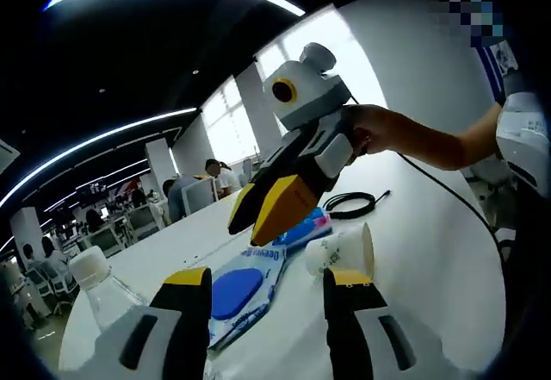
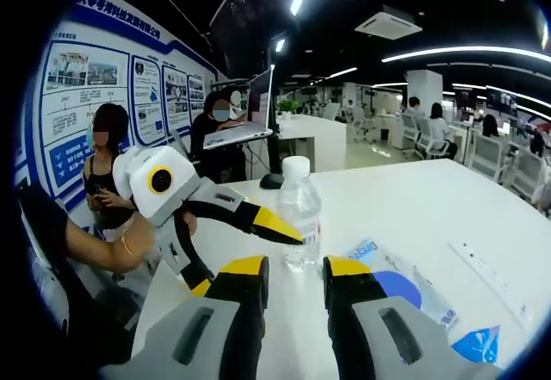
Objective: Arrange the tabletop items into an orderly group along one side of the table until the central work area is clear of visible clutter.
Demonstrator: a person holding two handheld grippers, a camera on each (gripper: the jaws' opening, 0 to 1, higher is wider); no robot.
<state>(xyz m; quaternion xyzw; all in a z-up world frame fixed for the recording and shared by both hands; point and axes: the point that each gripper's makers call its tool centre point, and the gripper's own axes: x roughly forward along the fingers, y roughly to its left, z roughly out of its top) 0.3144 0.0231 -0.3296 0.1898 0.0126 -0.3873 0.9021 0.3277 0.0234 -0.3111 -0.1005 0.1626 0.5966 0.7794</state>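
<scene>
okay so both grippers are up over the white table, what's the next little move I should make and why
Probably bring the open left gripper in around the water bottle: its yellow tips sit right beside the upright bottle. The bottle, the blue-and-white packet and the tipped paper cup lie loose on the table. The right gripper hangs open above the packet.

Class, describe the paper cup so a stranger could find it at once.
On the white table, look just past the blue-and-white packet, short of the coiled black cable. The cup lies there on its side, the plain white item among them.
</scene>
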